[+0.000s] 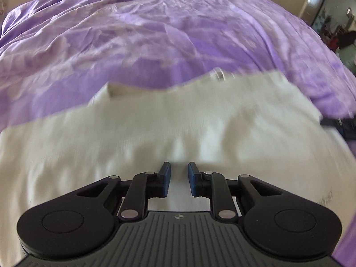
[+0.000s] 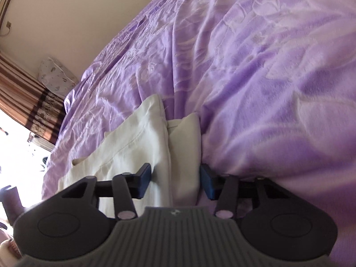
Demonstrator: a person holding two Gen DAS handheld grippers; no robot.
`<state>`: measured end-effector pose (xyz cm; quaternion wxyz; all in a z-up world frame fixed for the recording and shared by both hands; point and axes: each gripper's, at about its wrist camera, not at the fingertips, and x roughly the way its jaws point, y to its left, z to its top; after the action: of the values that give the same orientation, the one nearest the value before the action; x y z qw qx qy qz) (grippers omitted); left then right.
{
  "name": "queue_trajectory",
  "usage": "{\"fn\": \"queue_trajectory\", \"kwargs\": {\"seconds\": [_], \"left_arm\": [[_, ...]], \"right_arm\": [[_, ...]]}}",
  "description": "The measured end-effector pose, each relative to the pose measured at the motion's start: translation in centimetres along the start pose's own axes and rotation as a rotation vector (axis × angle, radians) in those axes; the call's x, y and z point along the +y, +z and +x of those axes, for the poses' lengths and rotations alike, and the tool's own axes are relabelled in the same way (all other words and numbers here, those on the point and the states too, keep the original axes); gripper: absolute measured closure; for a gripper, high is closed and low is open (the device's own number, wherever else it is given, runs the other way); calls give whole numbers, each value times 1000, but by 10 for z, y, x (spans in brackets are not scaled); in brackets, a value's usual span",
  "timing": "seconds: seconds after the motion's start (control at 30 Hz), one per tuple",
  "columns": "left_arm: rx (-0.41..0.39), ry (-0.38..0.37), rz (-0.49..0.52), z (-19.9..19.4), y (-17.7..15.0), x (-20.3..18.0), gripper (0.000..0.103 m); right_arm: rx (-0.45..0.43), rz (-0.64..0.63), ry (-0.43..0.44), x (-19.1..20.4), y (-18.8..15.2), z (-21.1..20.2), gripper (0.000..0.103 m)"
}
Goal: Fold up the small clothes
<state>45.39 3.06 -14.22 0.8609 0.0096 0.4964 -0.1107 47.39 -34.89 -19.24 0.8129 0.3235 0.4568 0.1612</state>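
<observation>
your left gripper (image 1: 179, 179) hangs over the cream garment (image 1: 155, 133), which lies spread across the purple bedspread (image 1: 155, 33) on the bed. its fingers (image 1: 165, 178) stand a narrow gap apart, blue pads facing each other, and only a bare strip of the cloth below shows between them; nothing is pinched. this view is smeared by blur, so the cloth's folds are hard to read. a small metal fastening (image 1: 219, 73) sits at the garment's far edge, and a dark strap-like piece (image 1: 340, 125) shows at its right side, too blurred to name.

your right gripper (image 2: 175, 181) is low at the garment's (image 2: 138, 138) edge. its fingers (image 2: 144, 178) stand about half open, straddling the folded cream layers; the left pad rests over the cloth and the right pad (image 2: 208, 182) sits at the seam where cloth meets bedspread (image 2: 267, 77). you cannot tell whether either pad actually touches the cloth, and they are not squeezing it. from here the garment runs away from you in two stacked flaps, a stitched hem visible on the larger one.

a patterned pillow (image 2: 55, 75) leans by the wall beyond the bed, beside a striped curtain (image 2: 24, 93).
</observation>
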Motion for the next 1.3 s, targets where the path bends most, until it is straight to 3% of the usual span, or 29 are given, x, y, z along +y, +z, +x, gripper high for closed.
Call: {"fn": "queue_trajectory", "kwargs": {"seconds": [0.23,0.33,0.5,0.7,1.03,1.3], "left_arm": [[-12,24,-37,36,37,1,88],[-1,27,-80,42,44,3,90],[-7,39,-126,40,44,3,91],[-40,29,-159,7,47,6,90],[-115,115,-152,-103,20,56,90],[-156,133,-194,-168,-22,117,90]], "right_arm": [[30,55,64,-12,11,11,68],[40,66,71,-13,14,19,79],[47,119,114,-20,19,28,84],[5,76,127,-6,18,16,94],[-89,-99,65,109,8,-22,96],[-60,-203,59,238,-12,0,97]]}}
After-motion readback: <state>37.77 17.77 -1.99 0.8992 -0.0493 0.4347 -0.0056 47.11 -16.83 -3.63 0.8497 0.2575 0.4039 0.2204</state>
